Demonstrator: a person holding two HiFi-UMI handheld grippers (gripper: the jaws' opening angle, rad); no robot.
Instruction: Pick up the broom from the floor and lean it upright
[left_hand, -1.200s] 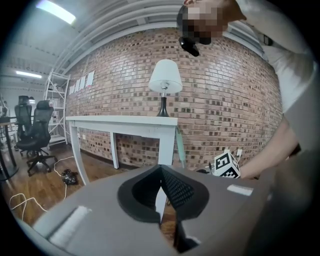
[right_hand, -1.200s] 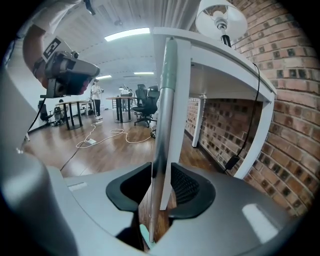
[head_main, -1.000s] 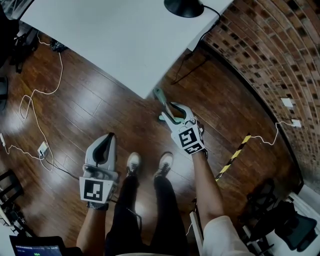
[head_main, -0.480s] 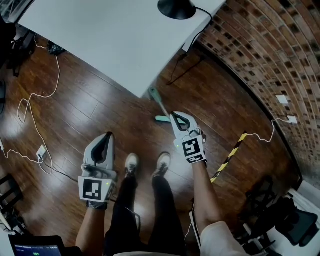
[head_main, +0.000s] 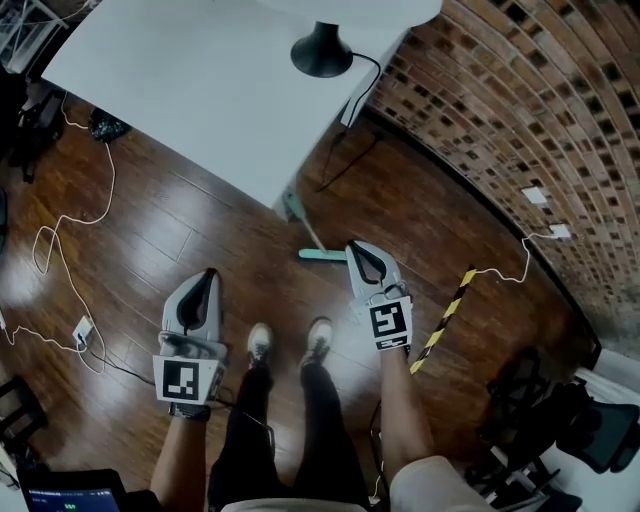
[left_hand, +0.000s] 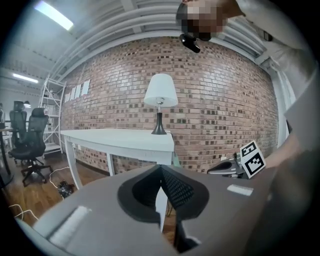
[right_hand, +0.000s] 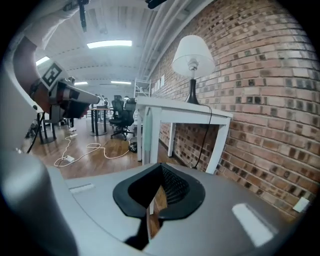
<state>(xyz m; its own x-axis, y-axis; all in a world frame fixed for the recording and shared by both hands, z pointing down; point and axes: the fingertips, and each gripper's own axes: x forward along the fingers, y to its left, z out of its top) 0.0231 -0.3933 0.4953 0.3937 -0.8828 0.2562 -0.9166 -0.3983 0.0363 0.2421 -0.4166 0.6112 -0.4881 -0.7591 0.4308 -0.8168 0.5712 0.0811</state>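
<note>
- Head view: the broom (head_main: 303, 226) is apparently leaning at the surface's (head_main: 200, 90) near corner, its head on the floor (head_main: 150, 235). It is looking light and stiff, its slim handle offering the grip.
- Left gripper view: the left hand-held gripper (left_hand: 161, 168) is sitting closed and empty.
- Right gripper view: the right hand-held gripper (right_hand: 160, 168) is gripping nothing, its jaws just having closed together.

Head view: looked steeply down from overhead onto the wooden floor (head_main: 150, 230), white table (head_main: 180, 90) and brick wall (head_main: 480, 120).
Left gripper view: sat low, faced level toward the table, lamp (left_hand: 160, 95) and wall.
Right gripper view: looked along the wall, table close.
Shared: table, lamp, wall.
</note>
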